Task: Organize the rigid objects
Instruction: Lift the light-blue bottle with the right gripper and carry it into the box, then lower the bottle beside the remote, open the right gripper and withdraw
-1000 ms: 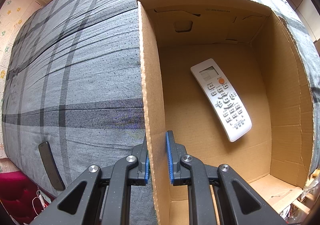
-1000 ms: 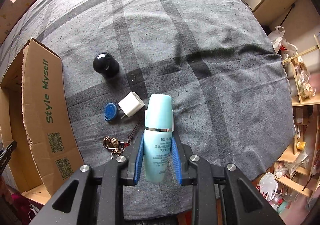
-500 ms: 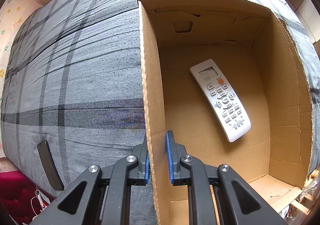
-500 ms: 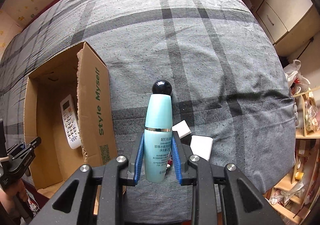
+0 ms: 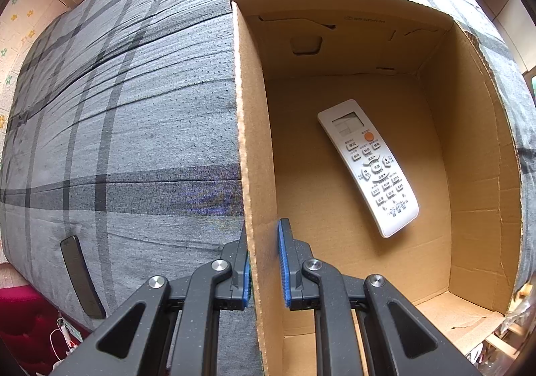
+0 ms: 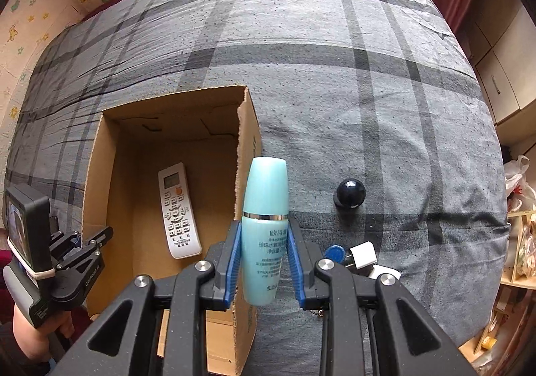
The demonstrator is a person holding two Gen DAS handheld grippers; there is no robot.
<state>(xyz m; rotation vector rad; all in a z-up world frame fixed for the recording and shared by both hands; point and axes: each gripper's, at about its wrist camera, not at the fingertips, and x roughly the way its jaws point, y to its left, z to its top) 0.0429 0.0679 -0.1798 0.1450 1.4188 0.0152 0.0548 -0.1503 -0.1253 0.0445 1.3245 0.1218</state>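
Holding the bottle (image 6: 264, 235) in my right gripper (image 6: 264, 262), I have the blue pads pressed on its lower body, cap end pointing away, above the box (image 6: 100, 155) wall nearest the loose items. It looks like smooth, stiff plastic, probably light, and I judge it slippery; the straight labelled part below the silver ring is the best place to grip, since the tapered cap would squirt out. My left gripper (image 5: 263, 262) is clamped on the opposite box wall, steadying thin cardboard that would flex otherwise. A remote (image 5: 368, 165) lies flat on the box floor.

Beside the box, the round black thing (image 6: 350, 193) is hard to identify, and the blue disc (image 6: 335, 253) and white adapter (image 6: 363, 255) are half hidden behind my fingers. I cannot see the bottle's base.
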